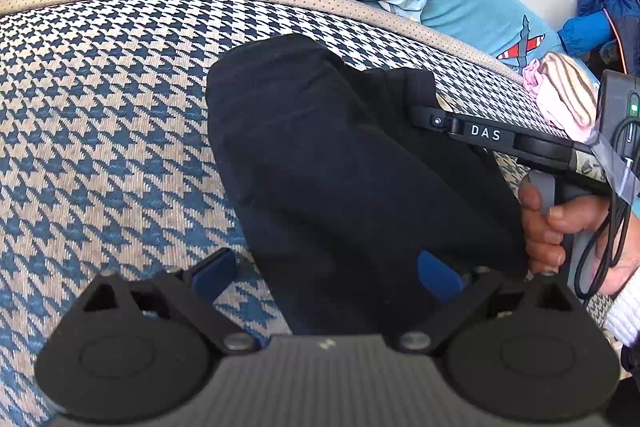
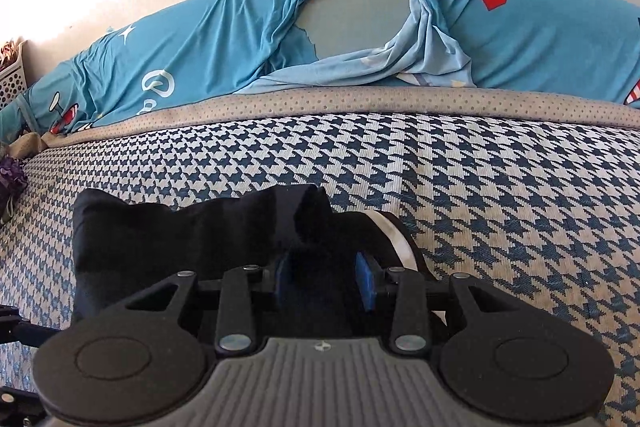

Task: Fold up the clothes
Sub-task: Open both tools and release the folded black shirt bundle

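Observation:
A black garment [image 1: 332, 163] lies folded into a long strip on the blue-and-white houndstooth mattress [image 1: 100, 127]. My left gripper [image 1: 326, 277] is open over its near end; one blue pad rests on the mattress, the other on the cloth. My right gripper [image 1: 416, 115] reaches in from the right and touches the garment's far edge. In the right wrist view the right gripper [image 2: 325, 281] has its blue pads closed around a bunched fold of the black garment [image 2: 168, 239]. A white-banded piece [image 2: 394, 231] shows at the fold's right end.
A light-blue printed sheet [image 2: 180, 39] is bunched along the mattress's far edge against a pale wall. A pink striped cloth [image 1: 564, 95] and a blue jacket [image 1: 600, 19] lie at the right. A perforated white basket [image 2: 12, 83] stands at the far left.

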### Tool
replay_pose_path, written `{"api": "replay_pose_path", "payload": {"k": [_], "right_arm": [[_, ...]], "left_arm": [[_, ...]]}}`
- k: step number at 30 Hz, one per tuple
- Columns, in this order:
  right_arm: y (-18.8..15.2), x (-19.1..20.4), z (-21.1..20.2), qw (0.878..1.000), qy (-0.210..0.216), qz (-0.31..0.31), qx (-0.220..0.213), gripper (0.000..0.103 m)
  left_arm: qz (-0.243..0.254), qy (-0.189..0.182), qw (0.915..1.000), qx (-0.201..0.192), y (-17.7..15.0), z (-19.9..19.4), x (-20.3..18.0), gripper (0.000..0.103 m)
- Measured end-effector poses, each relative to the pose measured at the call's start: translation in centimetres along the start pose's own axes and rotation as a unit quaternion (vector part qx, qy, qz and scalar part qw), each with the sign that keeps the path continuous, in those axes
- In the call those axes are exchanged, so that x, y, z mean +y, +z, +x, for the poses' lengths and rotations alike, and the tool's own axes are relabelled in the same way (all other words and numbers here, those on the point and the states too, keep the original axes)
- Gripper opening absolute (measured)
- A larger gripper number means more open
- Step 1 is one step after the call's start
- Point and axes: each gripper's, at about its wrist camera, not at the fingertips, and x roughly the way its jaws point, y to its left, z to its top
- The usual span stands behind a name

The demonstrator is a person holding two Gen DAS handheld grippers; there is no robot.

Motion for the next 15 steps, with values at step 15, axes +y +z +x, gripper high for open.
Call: {"api": "replay_pose_path", "payload": {"k": [15], "right_arm": [[0.5, -0.2, -2.6, 0.996, -0.05, 0.036, -0.062, 0.008]], "left_arm": [[-0.001, 0.003, 1.0, -0.003, -0.1, -0.1, 0.0, 0.098]]}}
